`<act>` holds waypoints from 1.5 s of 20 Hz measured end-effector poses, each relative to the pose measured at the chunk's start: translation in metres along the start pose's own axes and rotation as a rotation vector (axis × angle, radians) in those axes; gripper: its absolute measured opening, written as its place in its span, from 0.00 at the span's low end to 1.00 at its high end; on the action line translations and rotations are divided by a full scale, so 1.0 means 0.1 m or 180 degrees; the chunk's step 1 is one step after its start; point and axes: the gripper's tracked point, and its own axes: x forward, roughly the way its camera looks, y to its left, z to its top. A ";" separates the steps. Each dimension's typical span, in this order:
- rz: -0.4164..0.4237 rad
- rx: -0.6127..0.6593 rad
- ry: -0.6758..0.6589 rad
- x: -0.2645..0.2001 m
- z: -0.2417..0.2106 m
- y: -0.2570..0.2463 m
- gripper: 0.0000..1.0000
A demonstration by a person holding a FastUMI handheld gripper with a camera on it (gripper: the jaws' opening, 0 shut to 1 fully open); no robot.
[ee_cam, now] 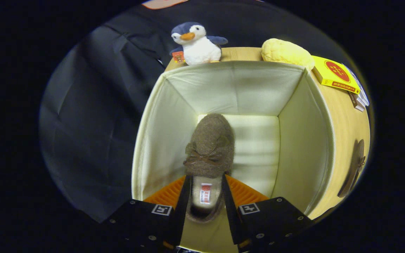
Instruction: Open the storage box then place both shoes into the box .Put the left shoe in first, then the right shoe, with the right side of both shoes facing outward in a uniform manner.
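Black cloth wall behind and to the left; pale wooden desk [343, 116] beneath, showing along the right and far sides of the storage box [160, 116].

Box open, no lid over it, cream fabric walls, four rims all visible. Left rim near the desk's left edge, dark cloth just beyond it. Far rim touching or just short of a plush penguin [197, 44] and a yellow knobbly plush [285, 52], both on the desk at the far side. Yellow booklet [336, 75] on a small stack at the far right corner of the desk, apart from the box's right rim.

Brown felt shoe [210, 147] inside the box, toe pointing far, heel near, bow on the upper. Toe close to the far end of the box floor; whether sole touches the floor cannot be told. Lies left of centre in the box: narrow gap toward the left wall, a wider strip of bare floor on its right up to the right wall.

Gripper [206, 196] over the near rim, fingers partly closed and pinching the shoe at its opening, one finger on each side of the heel collar, insole label between them.

Second brown shoe [353, 168] on the desk outside the right wall, near the desk's right edge, well apart from the gripper.
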 end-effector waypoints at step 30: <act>-0.0959 0.0319 -0.0683 -1.53 -1.06 -5.05 0.87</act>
